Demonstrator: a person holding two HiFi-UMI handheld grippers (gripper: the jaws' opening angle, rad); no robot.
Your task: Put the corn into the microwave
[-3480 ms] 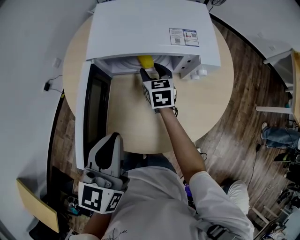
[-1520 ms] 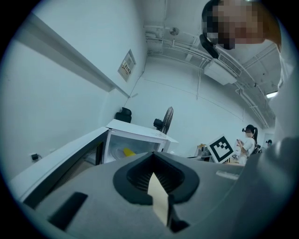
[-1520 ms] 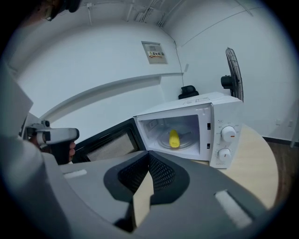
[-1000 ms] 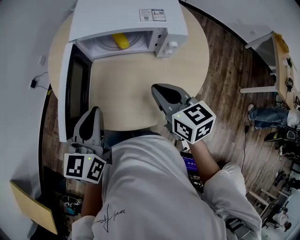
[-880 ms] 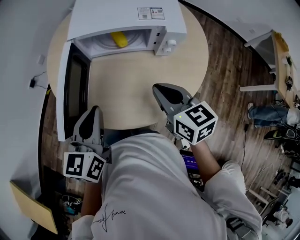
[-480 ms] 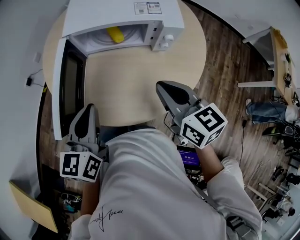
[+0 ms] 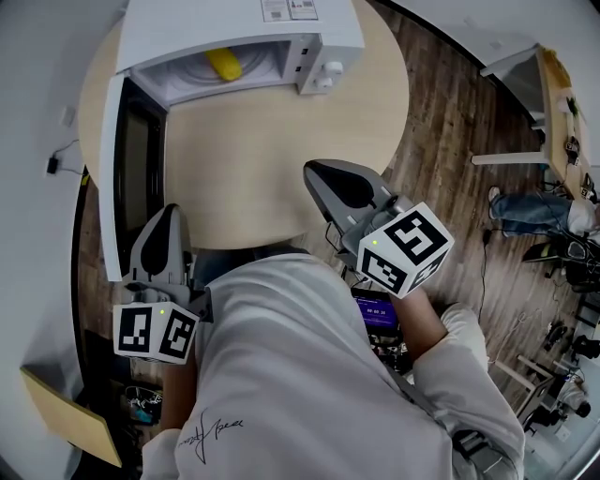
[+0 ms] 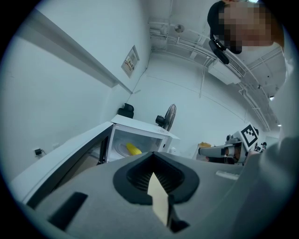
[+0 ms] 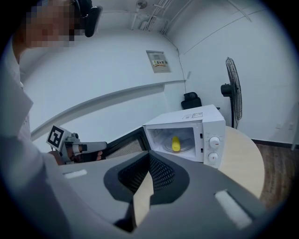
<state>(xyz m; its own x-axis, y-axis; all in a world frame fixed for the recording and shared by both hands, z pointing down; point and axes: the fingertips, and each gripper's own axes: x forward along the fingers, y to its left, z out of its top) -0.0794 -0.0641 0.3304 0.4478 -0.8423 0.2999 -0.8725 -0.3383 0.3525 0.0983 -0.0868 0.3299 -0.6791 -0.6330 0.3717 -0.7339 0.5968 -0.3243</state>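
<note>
Two empty grippers in the head view: my left gripper (image 7: 167, 217) and right gripper (image 7: 323, 178) sit with jaws pressed together at the table's (image 7: 281, 159) near edge, while the corn (image 7: 223, 64) lies inside the microwave (image 7: 234, 28) at the far edge, well apart from both. In the left gripper view the corn sits ahead, slightly left, beyond the open door (image 8: 70, 163), which my left is nearer. In the right gripper view its long axis runs front to back, so I judge only the door remains.

A lab-like test room: bare white walls, exposed ceiling pipes (image 8: 187, 44) at upper centre, a standing fan (image 9: 232, 88) at right, cables and gear (image 7: 565, 349) cluttering the wood floor (image 7: 459, 141) at lower right.
</note>
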